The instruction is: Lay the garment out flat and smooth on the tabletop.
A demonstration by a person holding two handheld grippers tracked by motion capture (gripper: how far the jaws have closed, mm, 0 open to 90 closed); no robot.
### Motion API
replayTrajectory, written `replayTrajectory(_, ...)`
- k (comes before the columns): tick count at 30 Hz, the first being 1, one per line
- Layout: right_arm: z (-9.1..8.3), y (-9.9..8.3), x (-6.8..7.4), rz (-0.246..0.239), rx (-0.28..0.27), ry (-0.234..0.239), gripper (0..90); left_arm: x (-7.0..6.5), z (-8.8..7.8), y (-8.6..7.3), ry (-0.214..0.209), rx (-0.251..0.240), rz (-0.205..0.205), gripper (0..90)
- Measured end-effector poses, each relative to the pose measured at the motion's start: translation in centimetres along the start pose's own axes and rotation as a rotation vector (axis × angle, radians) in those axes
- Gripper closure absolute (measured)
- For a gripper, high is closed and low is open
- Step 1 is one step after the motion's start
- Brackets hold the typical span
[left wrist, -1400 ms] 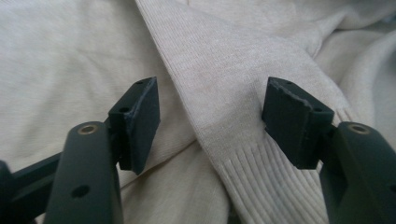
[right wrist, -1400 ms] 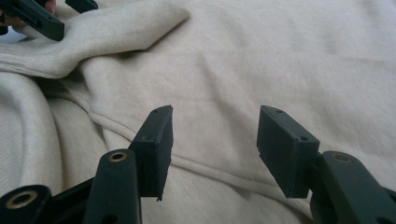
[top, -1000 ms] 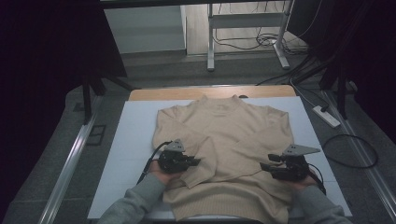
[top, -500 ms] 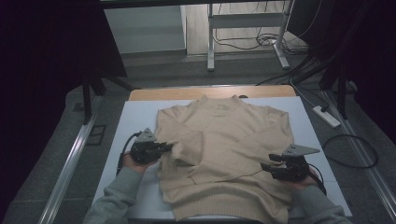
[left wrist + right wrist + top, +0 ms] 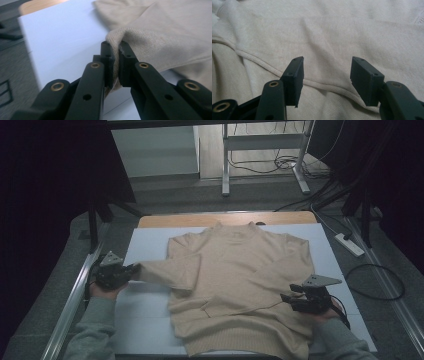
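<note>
High view, garment: a beige knitted long-sleeved sweater [image 5: 240,285] lies flat on the white sheet-covered bench [image 5: 145,320], collar at the far end, hem at the near edge.
High view, left tool [image 5: 134,268]: at the left side of the bench, its jaws pinched on the cuff of the left sleeve [image 5: 160,272], which stretches out leftward from the body.
High view, right tool [image 5: 286,297]: sits over the near right part of the sweater, jaws apart, gripping nothing.
High view, bench edges: a bare wooden strip [image 5: 227,218] shows at the far end; a metal rail [image 5: 70,305] runs along the left side, just beside the left tool.
High view, open room: bare white sheet lies left of the sweater and near the person's left sleeve; the right margin is narrower.
High view, surroundings: on the floor to the right lie a white power strip [image 5: 349,244] and a black cable loop [image 5: 375,282]; a white metal frame [image 5: 262,155] stands far behind the bench.
Left gripper view: the black jaws are nearly closed on a fold of beige knit [image 5: 116,40]; white sheet spreads to the left.
Right gripper view: the jaws stand well apart above the sweater; a ribbed seam [image 5: 262,61] runs across beneath them.
</note>
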State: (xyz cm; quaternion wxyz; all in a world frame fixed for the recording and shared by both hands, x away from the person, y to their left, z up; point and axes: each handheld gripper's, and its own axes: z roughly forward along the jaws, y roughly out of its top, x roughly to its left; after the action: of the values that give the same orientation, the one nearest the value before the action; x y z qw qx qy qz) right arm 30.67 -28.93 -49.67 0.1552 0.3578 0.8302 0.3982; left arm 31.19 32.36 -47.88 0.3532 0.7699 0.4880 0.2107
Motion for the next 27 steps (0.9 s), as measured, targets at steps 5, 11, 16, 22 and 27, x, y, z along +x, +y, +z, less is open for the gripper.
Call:
replayTrajectory(5,0.0,-0.1,-0.2,0.007,0.005,-0.011,44.4,2.5,-0.8,-1.9,0.067,0.04,-0.073,83.9)
replayTrajectory(11,0.3,-0.3,-0.5,0.004,0.019,-0.02,44.4,4.1,-1.7,-5.3,0.064,0.074,-0.152,82.6)
replayTrajectory(16,0.8,-0.2,-0.5,-0.006,0.029,-0.02,44.4,3.0,-2.0,-4.1,0.078,0.019,-0.127,49.7)
replayTrajectory(22,1.0,-0.1,-0.4,-0.014,0.035,-0.019,44.4,0.2,-0.5,0.1,0.053,-0.015,-0.024,34.5)
replayTrajectory(27,0.9,-0.1,-0.4,-0.011,0.033,-0.018,44.3,-0.8,0.7,2.1,0.038,-0.012,-0.004,31.5)
